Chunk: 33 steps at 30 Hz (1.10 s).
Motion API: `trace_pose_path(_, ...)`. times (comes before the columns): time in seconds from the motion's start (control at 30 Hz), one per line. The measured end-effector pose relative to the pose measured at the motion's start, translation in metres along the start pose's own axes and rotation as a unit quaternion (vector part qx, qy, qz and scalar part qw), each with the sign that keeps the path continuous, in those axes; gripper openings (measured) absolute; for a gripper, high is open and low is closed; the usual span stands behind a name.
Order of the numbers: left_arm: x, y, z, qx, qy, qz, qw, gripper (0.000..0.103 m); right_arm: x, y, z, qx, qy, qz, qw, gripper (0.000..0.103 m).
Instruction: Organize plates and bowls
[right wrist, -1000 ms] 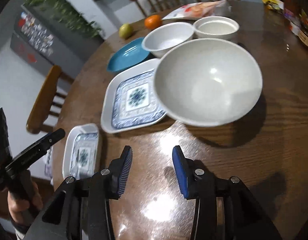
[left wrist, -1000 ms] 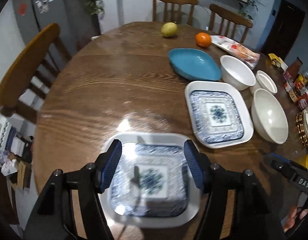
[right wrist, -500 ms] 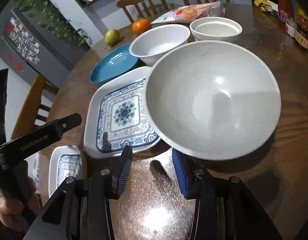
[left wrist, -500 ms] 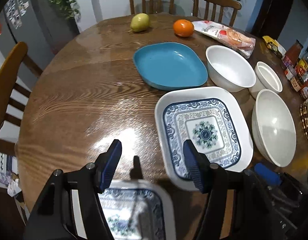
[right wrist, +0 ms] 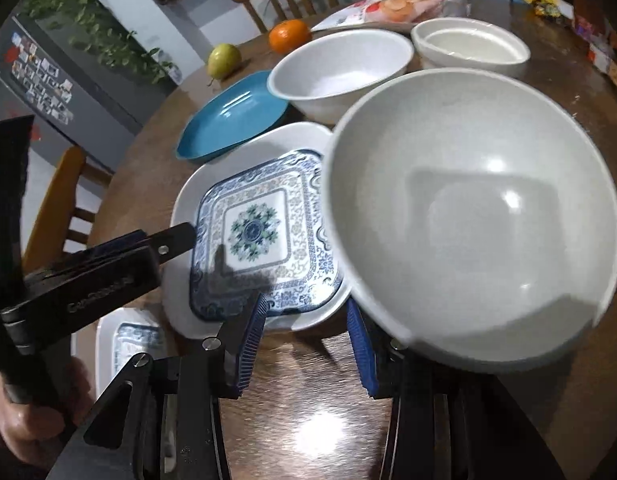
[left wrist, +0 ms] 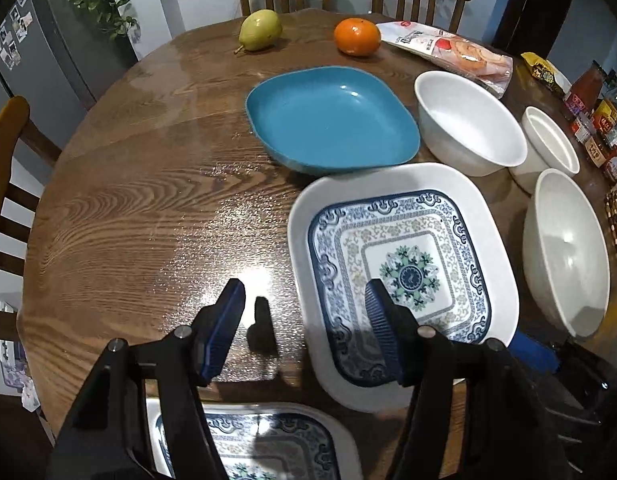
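My left gripper hangs open over the left rim of the large blue-patterned square plate. One finger is above the plate, the other above bare wood. The small patterned plate lies just below it at the table's near edge. My right gripper stands open over the table, nothing between its pads. The large grey-white bowl looms right beside it, its near rim covering the top of the right finger. The large plate lies ahead. A hand holds the left gripper's body at the left.
On the round wooden table a blue dish, a medium white bowl and a small white bowl sit behind the large plate. A pear, an orange, a snack packet and jars line the far side. Chairs ring the table.
My left gripper has left the small plate and moved forward and right to the large plate's left rim. My right gripper has closed in on the big bowl.
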State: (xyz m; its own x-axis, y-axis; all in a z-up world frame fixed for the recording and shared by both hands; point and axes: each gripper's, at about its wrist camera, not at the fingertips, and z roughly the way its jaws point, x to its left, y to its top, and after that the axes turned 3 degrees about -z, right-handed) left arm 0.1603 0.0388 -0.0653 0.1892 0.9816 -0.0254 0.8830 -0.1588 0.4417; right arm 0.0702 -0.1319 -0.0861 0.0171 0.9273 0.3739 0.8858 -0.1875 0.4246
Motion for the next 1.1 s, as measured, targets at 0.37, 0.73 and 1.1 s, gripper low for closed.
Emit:
trace_pose_path(0.37, 0.014, 0.004, 0.011, 0.016, -0.013, -0.003, 0.9998, 0.047, 0.013, 0.012, 0.002, -0.005, -0.043, -0.004, 0.999, 0.042)
trace_pose_path(0.73, 0.015, 0.013, 0.023, 0.022, -0.025, 0.001, 0.9994, 0.03, 0.025, 0.012, 0.015, 0.011, -0.031, -0.012, 0.999, 0.042)
trace_pose_path(1.1, 0.032, 0.017, 0.026, 0.026, -0.032, -0.006, 0.9991, 0.03, 0.039, 0.025, 0.028, 0.033, -0.086, -0.046, 0.995, 0.042)
